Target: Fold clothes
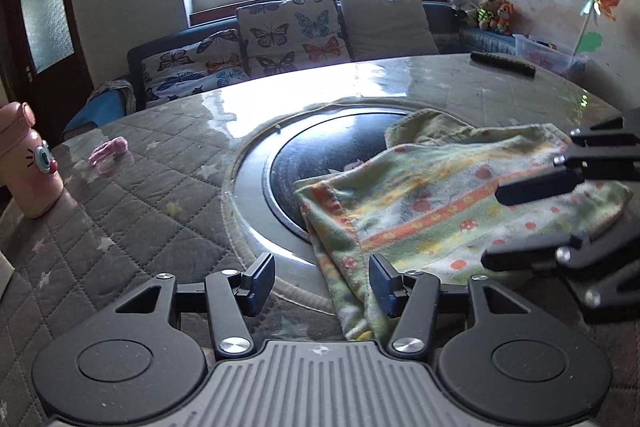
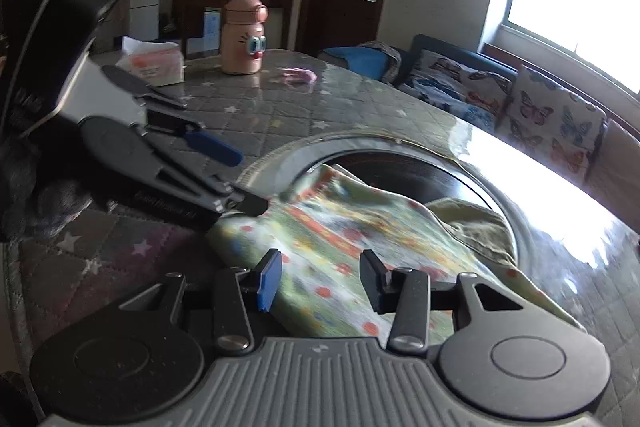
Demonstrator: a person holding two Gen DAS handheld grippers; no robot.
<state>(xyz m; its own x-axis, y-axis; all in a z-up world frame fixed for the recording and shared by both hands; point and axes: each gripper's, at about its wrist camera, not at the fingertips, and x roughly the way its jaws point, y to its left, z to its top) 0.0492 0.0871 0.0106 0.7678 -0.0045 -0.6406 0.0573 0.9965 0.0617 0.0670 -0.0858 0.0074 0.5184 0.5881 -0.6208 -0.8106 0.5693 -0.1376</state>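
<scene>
Left wrist view: the left gripper [image 1: 322, 283] gapes wide, holding nothing, at bottom centre; a patterned cloth [image 1: 448, 203] lies crumpled centre right on the quilted table [image 1: 132, 203]. Right wrist view: the right gripper [image 2: 320, 281], equally spread and empty, hovers over the cloth [image 2: 360, 227] at lower centre.

My left claw [image 1: 322, 281] is matt black plastic with bright metal rivets and ribbed blue rubbery pads. The towel [image 1: 440, 203] under it is soft, fuzzy terry cloth. The table [image 1: 140, 187] wears grey quilted fabric beneath a glossy clear sheet; its round centre plate [image 1: 336, 147] is shiny black glass ringed in metal. The pink bottle [image 2: 242, 39] looks smooth plastic.
</scene>
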